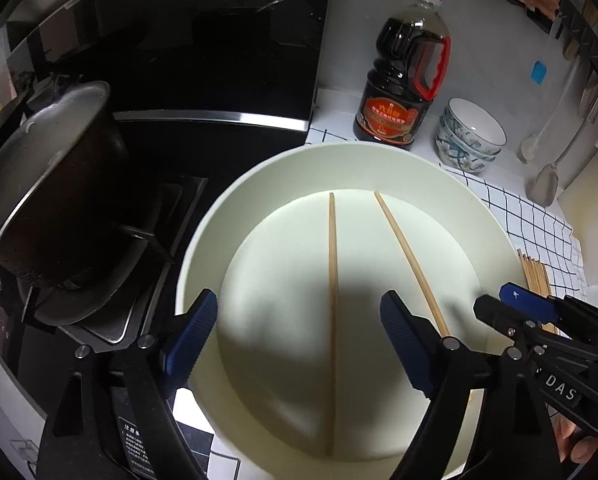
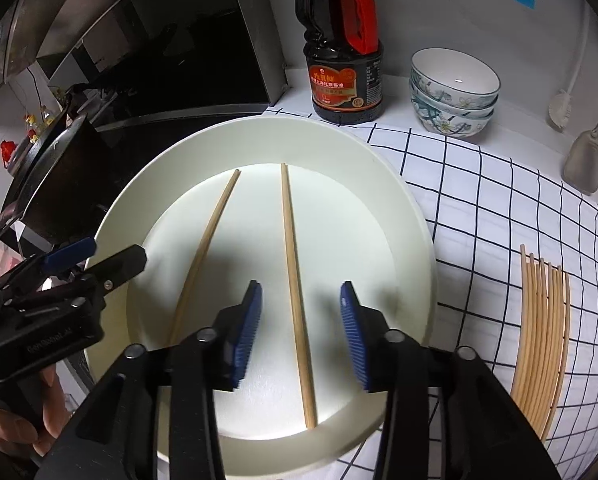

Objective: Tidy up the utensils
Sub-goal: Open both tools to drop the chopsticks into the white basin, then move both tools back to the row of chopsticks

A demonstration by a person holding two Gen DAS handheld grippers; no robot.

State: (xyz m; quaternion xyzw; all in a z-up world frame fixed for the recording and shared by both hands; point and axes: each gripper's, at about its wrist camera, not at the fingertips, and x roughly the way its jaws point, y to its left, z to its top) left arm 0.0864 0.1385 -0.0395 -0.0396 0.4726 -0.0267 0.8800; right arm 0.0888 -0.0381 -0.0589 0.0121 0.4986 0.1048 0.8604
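Kitchen counter with a white cloth (image 2: 499,208) of dark grid lines fills the right side, and a black stove (image 1: 147,216) stands to the left. On the cloth sits a big white basin (image 1: 479,216), round and shallow. Two wooden chopsticks lie flat on its bottom, apart from each other: the left chopstick (image 1: 332,264) and the right chopstick (image 2: 295,280). Their far ends are closer together than their near ends in the right wrist view.

The left gripper (image 1: 299,340) hangs over the near part of the basin with its jaws wide apart. The left chopstick passes between the blue pads (image 1: 193,332), but they do not touch it, so nothing is held. The right gripper (image 2: 301,332) is also above the basin, its jaws about half open. The right chopstick runs between its pads (image 2: 245,332) without contact.

A bundle of more chopsticks (image 2: 539,332) lies on the cloth, just beside the basin on the right. Behind the basin stands a dark sauce bottle (image 2: 345,64) with a red handle, and near it a stack of flowered bowls (image 2: 453,92). A metal pot (image 1: 47,184) sits tilted on the stove. A spatula (image 2: 585,164) hangs at the wall on the right. A hand (image 2: 15,412) holds the left gripper's grip.
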